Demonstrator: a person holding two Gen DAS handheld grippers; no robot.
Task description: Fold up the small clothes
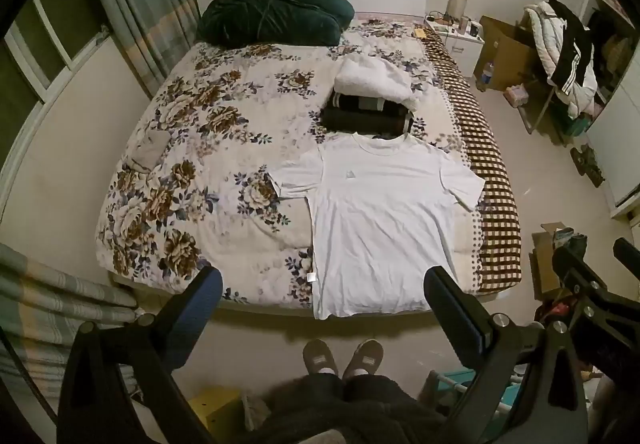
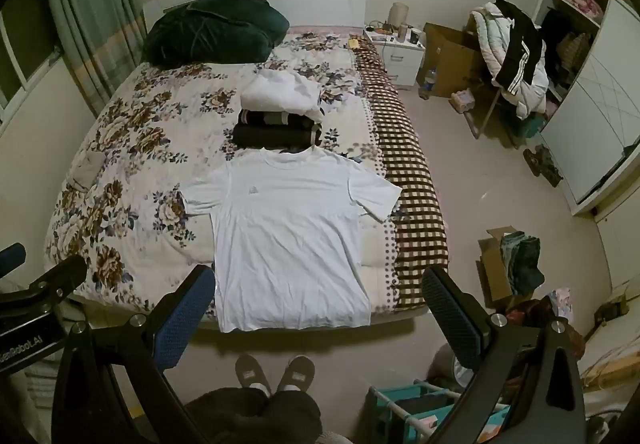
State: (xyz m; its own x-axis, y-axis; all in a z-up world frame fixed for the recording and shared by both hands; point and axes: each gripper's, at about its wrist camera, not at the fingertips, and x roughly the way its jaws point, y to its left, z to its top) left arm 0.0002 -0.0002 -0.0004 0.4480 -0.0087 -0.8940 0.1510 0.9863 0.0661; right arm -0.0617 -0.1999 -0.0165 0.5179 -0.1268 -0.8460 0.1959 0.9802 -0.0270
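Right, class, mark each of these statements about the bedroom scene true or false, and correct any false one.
1. The white T-shirt lies spread flat on the bed. True.
2. The left gripper is shut on a sleeve. False: its jaws are open and hold nothing.
3. A stack of folded clothes sits beyond the T-shirt's collar. True.
4. The right gripper grips the hem. False: its jaws are open, above the bed's foot.
5. The dark green blanket covers the T-shirt. False: it is bundled by the headboard.

A bed with a flowered quilt is carrying a flat white T-shirt, folded clothes and a dark green blanket.
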